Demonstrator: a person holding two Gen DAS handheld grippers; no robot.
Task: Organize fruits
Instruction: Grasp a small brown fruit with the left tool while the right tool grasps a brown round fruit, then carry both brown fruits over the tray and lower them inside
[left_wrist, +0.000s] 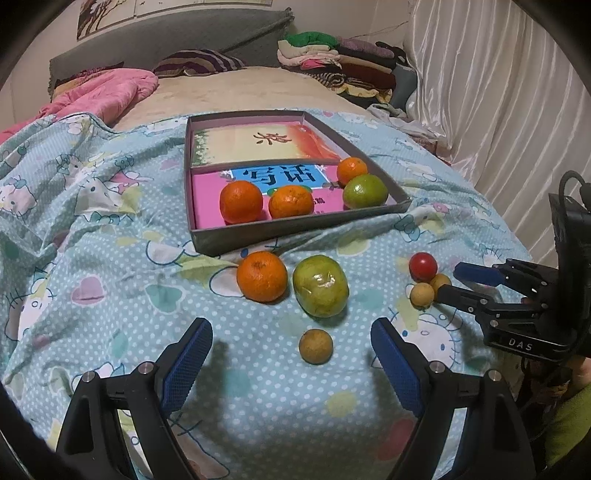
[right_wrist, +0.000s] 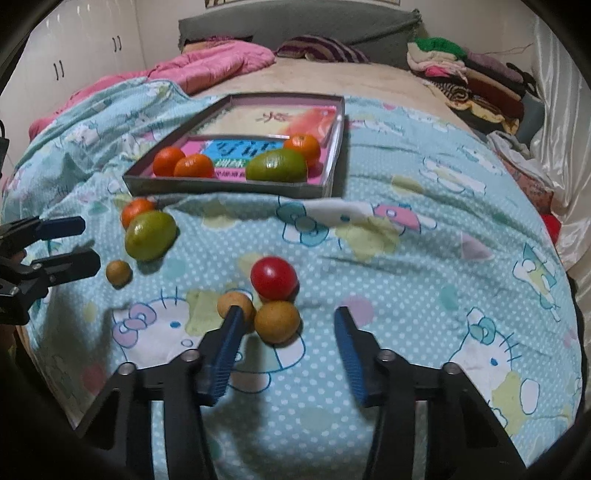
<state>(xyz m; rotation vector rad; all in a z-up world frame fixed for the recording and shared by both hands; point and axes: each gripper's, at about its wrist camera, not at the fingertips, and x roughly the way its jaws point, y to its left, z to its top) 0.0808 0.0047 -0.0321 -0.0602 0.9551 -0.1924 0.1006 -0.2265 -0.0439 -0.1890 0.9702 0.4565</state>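
Bed, dotted cartoon sheet (left_wrist: 110, 258), pink quilt (left_wrist: 103, 92), curtain (left_wrist: 498, 110) at right. Tray (left_wrist: 295, 230): three oranges (left_wrist: 241, 201), green fruit (left_wrist: 365, 191). Loose fruits before tray. Left gripper (left_wrist: 291, 341) spread, empty; right gripper (right_wrist: 288, 321) unclenched around brown fruit (right_wrist: 277, 321)

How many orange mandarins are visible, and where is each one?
4. Three lie in the tray: one at the left, one in the middle, one at the back right. The fourth lies on the blanket before the tray. None seems hidden.
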